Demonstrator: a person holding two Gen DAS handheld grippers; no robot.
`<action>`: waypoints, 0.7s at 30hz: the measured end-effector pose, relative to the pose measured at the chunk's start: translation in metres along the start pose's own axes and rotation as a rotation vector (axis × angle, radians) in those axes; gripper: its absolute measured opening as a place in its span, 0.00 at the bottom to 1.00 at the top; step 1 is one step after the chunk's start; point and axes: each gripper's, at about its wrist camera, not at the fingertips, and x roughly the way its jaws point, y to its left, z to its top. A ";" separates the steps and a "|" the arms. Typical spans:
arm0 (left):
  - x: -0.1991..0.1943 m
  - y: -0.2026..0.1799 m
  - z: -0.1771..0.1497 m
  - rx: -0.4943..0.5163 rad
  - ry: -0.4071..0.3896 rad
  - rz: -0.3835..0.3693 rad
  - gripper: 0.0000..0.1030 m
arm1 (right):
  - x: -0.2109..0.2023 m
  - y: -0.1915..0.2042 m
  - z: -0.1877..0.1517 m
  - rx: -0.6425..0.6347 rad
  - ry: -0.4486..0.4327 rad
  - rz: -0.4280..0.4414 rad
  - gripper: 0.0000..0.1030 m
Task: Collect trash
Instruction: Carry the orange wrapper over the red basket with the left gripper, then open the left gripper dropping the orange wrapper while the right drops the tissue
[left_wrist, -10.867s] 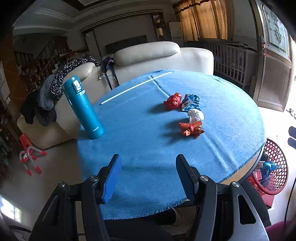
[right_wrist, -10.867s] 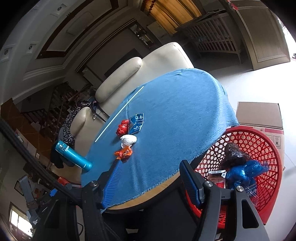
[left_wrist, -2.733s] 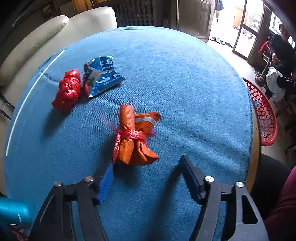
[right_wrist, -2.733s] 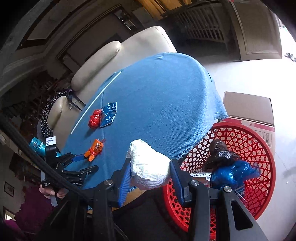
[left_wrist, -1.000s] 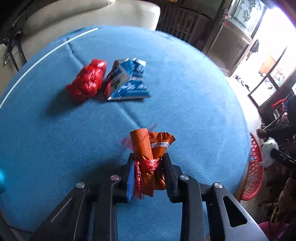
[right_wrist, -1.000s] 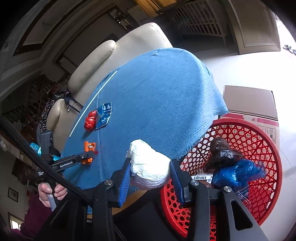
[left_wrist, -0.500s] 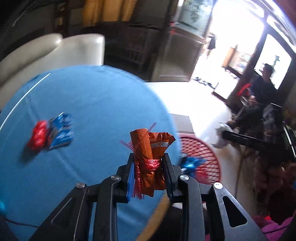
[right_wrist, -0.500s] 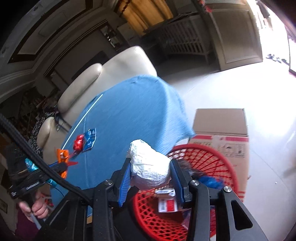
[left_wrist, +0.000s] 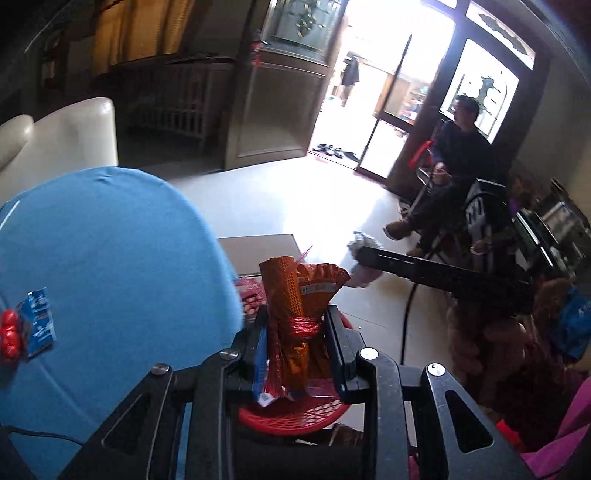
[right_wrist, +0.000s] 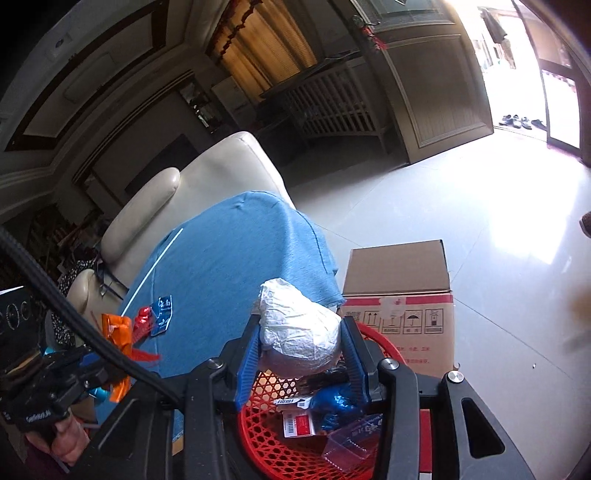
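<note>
Our left gripper (left_wrist: 297, 332), bottom centre of its view, clamps an orange wrapper (left_wrist: 295, 314) above the red basket (left_wrist: 291, 415). Our right gripper (right_wrist: 301, 354) squeezes a white wad (right_wrist: 299, 332) at lower centre, over the same basket. At the left edge, a red bundle (left_wrist: 10, 334) and blue packet (left_wrist: 38, 321) lie touching on the table (left_wrist: 110, 258).
</note>
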 end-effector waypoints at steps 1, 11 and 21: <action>0.003 -0.005 -0.003 0.012 0.012 0.004 0.55 | 0.001 -0.002 0.000 0.012 0.000 0.007 0.52; -0.016 0.041 -0.031 -0.034 -0.028 0.158 0.73 | -0.006 -0.001 0.002 0.044 -0.051 0.098 0.68; -0.068 0.103 -0.127 -0.216 -0.007 0.458 0.73 | 0.027 0.068 -0.012 -0.108 0.026 0.093 0.68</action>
